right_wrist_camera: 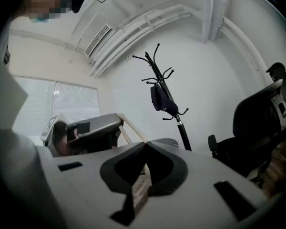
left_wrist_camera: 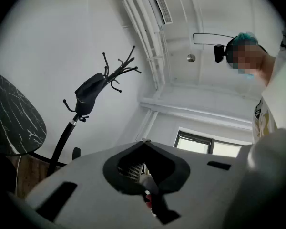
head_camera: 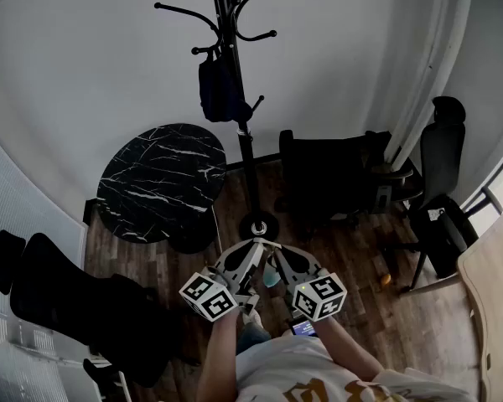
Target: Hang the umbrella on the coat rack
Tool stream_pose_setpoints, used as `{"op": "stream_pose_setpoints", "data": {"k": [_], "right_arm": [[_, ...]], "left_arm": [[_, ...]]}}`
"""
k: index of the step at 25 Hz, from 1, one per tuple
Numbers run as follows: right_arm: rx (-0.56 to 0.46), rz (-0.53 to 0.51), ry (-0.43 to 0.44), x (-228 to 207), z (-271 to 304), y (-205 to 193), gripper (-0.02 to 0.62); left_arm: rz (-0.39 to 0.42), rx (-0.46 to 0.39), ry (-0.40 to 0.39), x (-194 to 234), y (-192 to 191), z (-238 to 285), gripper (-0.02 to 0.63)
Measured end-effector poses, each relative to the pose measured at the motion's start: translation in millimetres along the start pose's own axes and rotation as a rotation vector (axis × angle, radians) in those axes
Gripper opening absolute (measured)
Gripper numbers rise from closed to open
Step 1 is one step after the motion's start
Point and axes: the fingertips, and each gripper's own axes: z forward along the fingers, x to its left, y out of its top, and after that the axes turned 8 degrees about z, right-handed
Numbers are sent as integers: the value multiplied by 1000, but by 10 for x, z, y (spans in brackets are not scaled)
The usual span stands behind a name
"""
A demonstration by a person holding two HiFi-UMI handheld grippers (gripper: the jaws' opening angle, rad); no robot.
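Black, white and dark wood.
Rack (head_camera: 245,141) black; umbrella (head_camera: 219,90) dark (navy or black, hard to tell). Table (head_camera: 161,181) black marble with thin white veins. Floor (head_camera: 352,258) dark brown planks. Chairs (head_camera: 327,178) black, wall (head_camera: 84,57) white. Left gripper (head_camera: 251,244) and right gripper (head_camera: 269,248) pale grey, cubes (head_camera: 208,296) patterned in black-and-white squares. Shirt (head_camera: 293,375) white with gold print.

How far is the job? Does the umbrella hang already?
Looks done: a dark folded item, probably the umbrella, hangs on the coat rack. In hand: nothing; the left gripper and right gripper are shut and empty. Left: apparently nothing.
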Motion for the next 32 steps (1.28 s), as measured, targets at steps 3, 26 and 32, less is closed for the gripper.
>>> {"op": "stream_pose_setpoints", "data": {"k": [3, 26, 32], "right_arm": [[-1, -3, 7, 0, -43, 18, 11], [47, 74, 32, -229, 34, 25, 11], [53, 90, 28, -418, 333, 95, 11]], "left_arm": [[3, -8, -6, -38, -14, 13, 18], [-16, 28, 25, 60, -144, 243, 18], [-22, 43, 26, 354, -106, 457, 18]]}}
